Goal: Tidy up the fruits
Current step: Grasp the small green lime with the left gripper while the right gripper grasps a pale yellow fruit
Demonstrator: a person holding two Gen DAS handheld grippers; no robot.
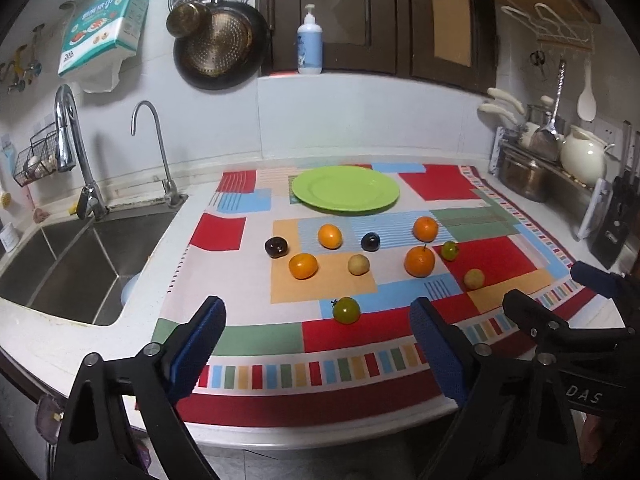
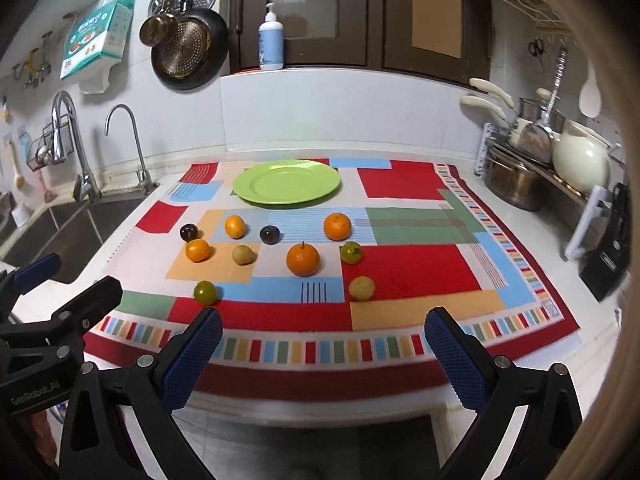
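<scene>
An empty green plate (image 1: pixel 345 189) (image 2: pixel 286 181) sits at the back of a patchwork mat (image 1: pixel 472 184) (image 2: pixel 404 268). In front of it lie several loose fruits: oranges (image 1: pixel 419 261) (image 2: pixel 303 259), two dark plums (image 1: pixel 276 247) (image 2: pixel 269 234), yellow-brown fruits (image 1: pixel 358 264) (image 2: pixel 362 288) and green tomatoes (image 1: pixel 346 310) (image 2: pixel 205 292). My left gripper (image 1: pixel 320 322) is open and empty over the mat's front edge. My right gripper (image 2: pixel 326 334) is open and empty beside it, and shows in the left wrist view (image 1: pixel 560 292).
A steel sink (image 1: pixel 80 256) with two taps lies left of the mat. Pots, a cream jug (image 1: pixel 582 156) and a knife block (image 1: pixel 616 216) line the right side. Pans hang on the back wall; a soap bottle (image 1: pixel 309 42) stands on the ledge.
</scene>
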